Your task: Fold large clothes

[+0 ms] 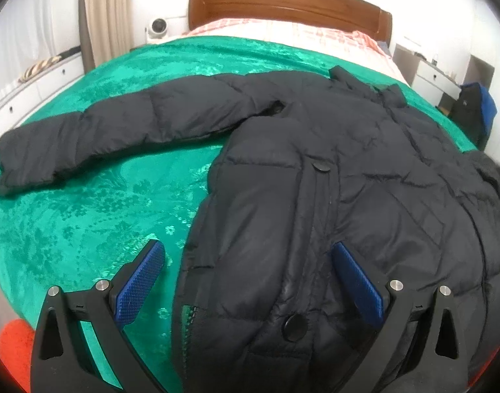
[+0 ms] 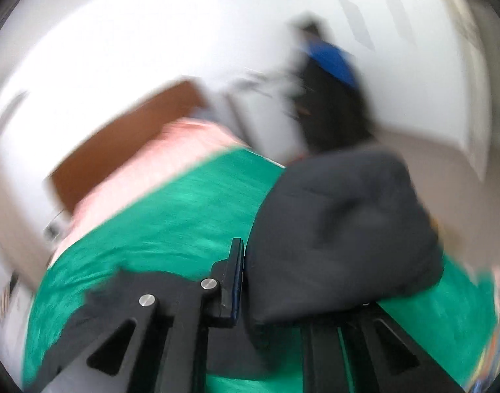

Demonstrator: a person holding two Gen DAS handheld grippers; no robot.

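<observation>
Jacket (image 1: 315, 180) sleeve (image 2: 341, 229) pinched in right claw (image 2: 246, 278); left claw (image 1: 246, 278) spread above hem. Best carried across the chest, kept flat, without dragging body.

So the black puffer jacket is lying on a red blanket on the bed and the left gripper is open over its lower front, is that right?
Not quite. The blanket is green, not red, as the left wrist view shows. The rest holds: the black puffer jacket lies on it on the bed, and the left gripper is open over the jacket's lower front.
</observation>
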